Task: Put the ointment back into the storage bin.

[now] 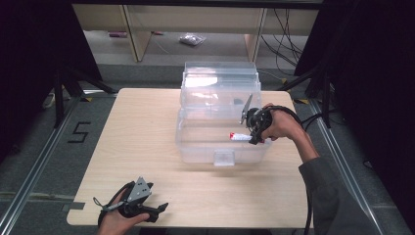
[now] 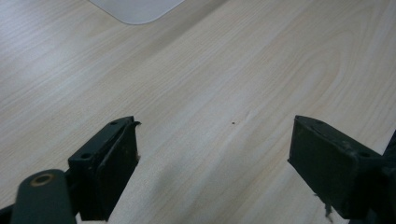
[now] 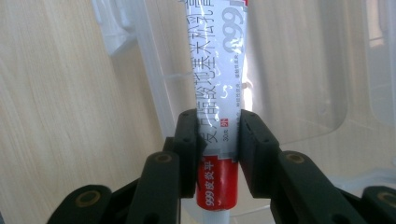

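Now we hold the tube clamped in the right gripper over the clear box; next, lower and release. Left gripper gapes empty, near left.

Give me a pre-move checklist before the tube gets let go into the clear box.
1. Grip: right tool is shut on the white and red tube, pads on both sides. Ok.
2. Box open: the clear plastic box stands with its lid tipped up at the back. Ok.
3. Tube over the opening: in the high view it sits inside the box outline near the right wall. Ok.
4. Tube resting on the box floor: cannot tell.
5. Left tool out of the way: open, at the table's near edge, holding nothing. Ok.
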A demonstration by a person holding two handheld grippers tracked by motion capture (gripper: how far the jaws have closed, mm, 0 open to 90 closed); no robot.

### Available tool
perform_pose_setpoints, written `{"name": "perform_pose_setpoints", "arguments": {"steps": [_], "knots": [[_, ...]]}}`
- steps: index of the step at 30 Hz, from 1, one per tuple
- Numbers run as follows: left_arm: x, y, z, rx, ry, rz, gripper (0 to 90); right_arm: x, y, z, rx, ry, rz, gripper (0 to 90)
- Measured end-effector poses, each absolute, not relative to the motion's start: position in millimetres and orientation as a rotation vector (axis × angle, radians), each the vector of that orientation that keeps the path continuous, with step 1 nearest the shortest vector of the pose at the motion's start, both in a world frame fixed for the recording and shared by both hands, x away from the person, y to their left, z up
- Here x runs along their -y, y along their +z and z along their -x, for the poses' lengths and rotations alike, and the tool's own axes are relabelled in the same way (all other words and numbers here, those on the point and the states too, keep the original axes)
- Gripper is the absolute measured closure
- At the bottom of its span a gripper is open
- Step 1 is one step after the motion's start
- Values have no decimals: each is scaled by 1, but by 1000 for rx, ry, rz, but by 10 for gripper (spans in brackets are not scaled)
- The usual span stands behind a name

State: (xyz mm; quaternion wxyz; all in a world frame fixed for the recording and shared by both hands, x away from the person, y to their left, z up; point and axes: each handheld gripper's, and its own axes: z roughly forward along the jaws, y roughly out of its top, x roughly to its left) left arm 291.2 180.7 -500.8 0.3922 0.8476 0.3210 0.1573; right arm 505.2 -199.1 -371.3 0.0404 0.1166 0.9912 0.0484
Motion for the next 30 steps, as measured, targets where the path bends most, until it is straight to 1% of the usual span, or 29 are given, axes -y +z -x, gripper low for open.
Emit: {"name": "perform_pose_setpoints", "arguments": {"steps": [7, 10, 11, 12, 18, 21, 22, 24, 25, 26, 28, 30], "knots": [[-181, -500, -291, -819, 398, -2153, 152, 199, -376, -509, -3040, 112, -402, 708], [-181, -500, -291, -819, 398, -2154, 152, 199, -380, -512, -3048, 122, -378, 708], [-181, -500, -291, -820, 397, -2152, 152, 199, -381, -514, -3054, 134, -323, 708], [-181, -500, -291, -820, 397, -2152, 152, 198, -381, -512, -3048, 120, -380, 708], [-182, -500, -292, -815, 409, -2163, 152, 198, -385, -516, -3059, 117, -357, 707], [-182, -500, -292, -814, 409, -2164, 152, 199, -389, -515, -3058, 100, -396, 706], [-182, -500, -292, -819, 408, -2157, 152, 199, -391, -516, -3069, 114, -353, 706], [-182, -500, -292, -820, 405, -2157, 152, 199, -393, -515, -3076, 110, -375, 706], [-181, -501, -292, -821, 405, -2159, 152, 199, -394, -516, -3076, 106, -313, 705], [-181, -501, -292, -824, 405, -2158, 152, 198, -395, -514, -3078, 82, -362, 705], [-182, -501, -292, -823, 405, -2158, 152, 198, -397, -516, -3086, 101, -298, 704], [-182, -500, -292, -823, 405, -2157, 152, 196, -394, -513, -3074, 88, -372, 701]]}}
